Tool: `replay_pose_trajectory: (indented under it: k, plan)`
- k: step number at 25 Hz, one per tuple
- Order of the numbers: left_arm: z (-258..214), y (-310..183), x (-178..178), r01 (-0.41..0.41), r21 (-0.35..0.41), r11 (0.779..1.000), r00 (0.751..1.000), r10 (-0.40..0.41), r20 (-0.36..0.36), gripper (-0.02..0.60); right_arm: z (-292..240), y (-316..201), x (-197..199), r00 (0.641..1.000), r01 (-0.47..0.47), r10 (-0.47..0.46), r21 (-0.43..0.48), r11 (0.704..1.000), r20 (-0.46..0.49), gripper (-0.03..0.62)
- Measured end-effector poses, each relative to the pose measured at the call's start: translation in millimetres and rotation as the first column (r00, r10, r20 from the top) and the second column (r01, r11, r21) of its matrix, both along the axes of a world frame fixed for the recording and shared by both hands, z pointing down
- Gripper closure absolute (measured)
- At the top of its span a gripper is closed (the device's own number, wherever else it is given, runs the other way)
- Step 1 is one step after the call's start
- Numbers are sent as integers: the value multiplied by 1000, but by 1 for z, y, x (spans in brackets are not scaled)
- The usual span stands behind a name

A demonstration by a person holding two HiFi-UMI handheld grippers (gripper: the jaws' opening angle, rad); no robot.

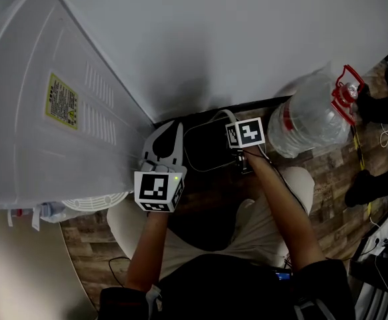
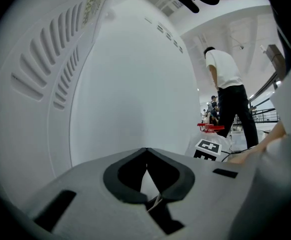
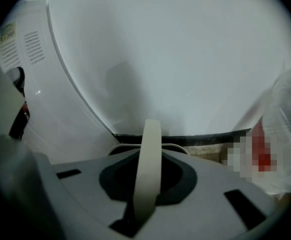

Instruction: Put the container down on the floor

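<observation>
- Here, the right gripper (image 3: 148,151) points steeply down, and its fingers are pressed shut on the cream strap handle (image 3: 150,131), which runs straight up between them.
- That handle belongs to the dark rectangular container with a pale rim (image 1: 204,153). In the head view the container sits low beside the black skirting board (image 3: 205,140) at the foot of the white wall (image 1: 234,39).
- Whether the container's base touches the wood-patterned floor (image 1: 327,172) cannot be told from any view.
- The left gripper (image 2: 146,153) is held about level, just to the container's left. Its fingers are pressed together at the tips, with nothing between them.
- A big white ribbed appliance with a yellow label (image 1: 54,112) fills the left side, close to the left gripper.
- A large clear plastic water bottle with a red cap and carry handle (image 1: 311,115) lies to the right of the container, apart from it.
- In the left gripper view, a person in a white shirt and dark trousers (image 2: 228,99) stands in the background.
</observation>
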State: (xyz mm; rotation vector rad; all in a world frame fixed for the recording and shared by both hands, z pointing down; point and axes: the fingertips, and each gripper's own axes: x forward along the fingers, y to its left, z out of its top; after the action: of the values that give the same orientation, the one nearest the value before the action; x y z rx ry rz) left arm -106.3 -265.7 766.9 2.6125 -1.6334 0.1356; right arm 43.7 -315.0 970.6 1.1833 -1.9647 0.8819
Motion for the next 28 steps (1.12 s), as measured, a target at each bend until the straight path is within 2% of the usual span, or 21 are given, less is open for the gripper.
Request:
replay_pose_trajectory:
  k: [10, 13, 21, 28]
  plan:
    - [1, -5, 9, -16, -5, 1000, 1000, 15, -9, 563, 17, -9, 39, 995, -60, 59, -14, 998, -81, 551]
    - [1, -6, 11, -17, -6, 1000, 1000, 17, -10, 563, 26, -10, 49, 993, -77, 74, -32, 997, -88, 492]
    - [3, -8, 11, -15, -15, 1000, 1000, 15, -16, 563, 50, -12, 74, 984, -147, 138, -74, 986, -114, 470]
    - [6, -10, 14, -14, -19, 1000, 1000, 14, -15, 563, 54, -13, 85, 971, -158, 146, -55, 986, -191, 394]
